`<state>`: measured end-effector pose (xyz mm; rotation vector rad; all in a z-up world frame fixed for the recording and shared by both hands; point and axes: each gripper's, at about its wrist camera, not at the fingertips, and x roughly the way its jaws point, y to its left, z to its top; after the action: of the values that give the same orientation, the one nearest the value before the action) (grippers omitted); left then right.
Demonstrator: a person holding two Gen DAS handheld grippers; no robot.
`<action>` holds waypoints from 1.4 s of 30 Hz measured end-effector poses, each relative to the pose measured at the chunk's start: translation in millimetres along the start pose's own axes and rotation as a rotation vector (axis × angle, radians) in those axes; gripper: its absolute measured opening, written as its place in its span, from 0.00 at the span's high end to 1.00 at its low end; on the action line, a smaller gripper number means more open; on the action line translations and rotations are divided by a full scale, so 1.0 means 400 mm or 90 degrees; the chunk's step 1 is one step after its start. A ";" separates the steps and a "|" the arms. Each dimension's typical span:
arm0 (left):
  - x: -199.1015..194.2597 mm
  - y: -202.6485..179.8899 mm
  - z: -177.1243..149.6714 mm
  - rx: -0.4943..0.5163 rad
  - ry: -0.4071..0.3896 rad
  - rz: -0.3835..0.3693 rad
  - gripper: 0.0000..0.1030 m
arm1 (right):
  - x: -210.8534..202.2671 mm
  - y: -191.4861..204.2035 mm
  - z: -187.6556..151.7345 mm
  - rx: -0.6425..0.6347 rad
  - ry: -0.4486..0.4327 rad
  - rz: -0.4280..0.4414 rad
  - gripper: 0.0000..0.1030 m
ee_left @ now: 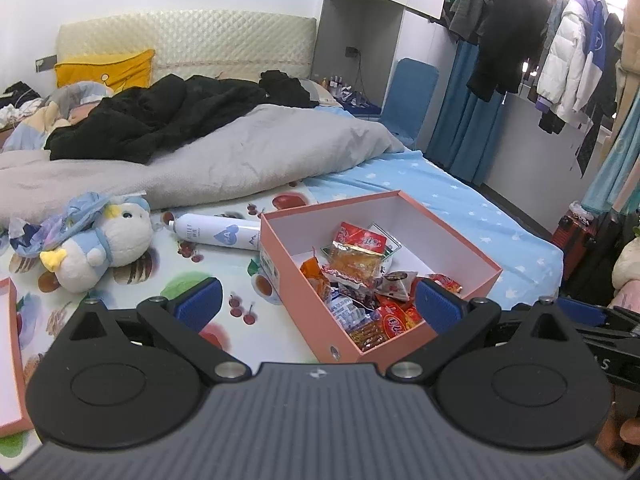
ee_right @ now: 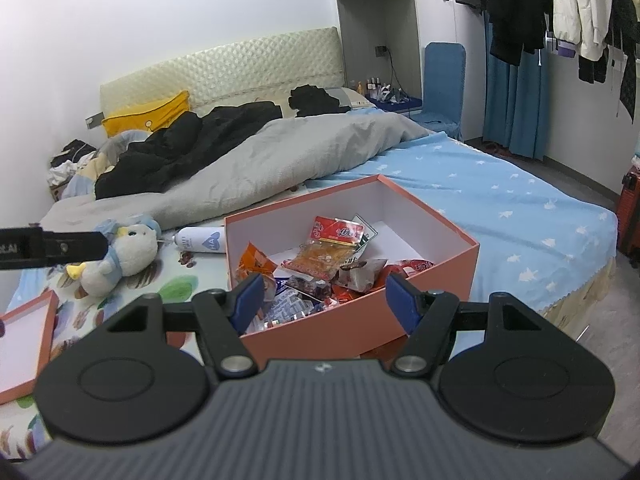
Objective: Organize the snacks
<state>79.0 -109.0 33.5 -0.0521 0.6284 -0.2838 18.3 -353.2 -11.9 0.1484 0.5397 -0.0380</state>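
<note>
A salmon-pink cardboard box (ee_left: 296,280) (ee_right: 320,332) with a white inside lies open on the bed. Several snack packets (ee_left: 360,264) (ee_right: 320,256), mostly red and orange, are piled in its near half. My left gripper (ee_left: 318,302) is open just in front of the box's near left wall, with nothing between its blue pads. My right gripper (ee_right: 325,300) is also open, its pads astride the box's near corner, above the packets and not pressing on any. Each gripper shows at the edge of the other's view.
The box's pink lid (ee_left: 8,352) (ee_right: 24,340) lies upturned at the near left. A plush penguin (ee_left: 104,244) (ee_right: 120,252) and a white bottle (ee_left: 216,232) (ee_right: 200,240) lie left of the box. A grey duvet (ee_left: 240,152) covers the far bed. A red suitcase (ee_right: 630,216) stands beside the bed.
</note>
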 end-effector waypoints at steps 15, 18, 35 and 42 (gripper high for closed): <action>-0.004 -0.007 -0.009 -0.005 0.011 0.002 0.00 | 0.003 -0.008 -0.003 0.014 -0.004 -0.007 0.00; -0.008 -0.005 -0.011 -0.008 0.008 0.003 0.00 | 0.004 -0.007 -0.003 0.008 -0.005 -0.010 0.00; -0.020 0.009 -0.019 -0.011 -0.006 0.013 0.00 | -0.007 -0.003 -0.007 0.014 -0.022 0.007 0.00; -0.041 0.018 -0.008 -0.010 -0.019 0.019 0.00 | -0.019 0.001 0.010 0.009 -0.022 0.017 0.00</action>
<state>66.1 -97.5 39.5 -0.0616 0.6017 -0.2493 14.1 -353.2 -4.6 0.1686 0.5022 -0.0182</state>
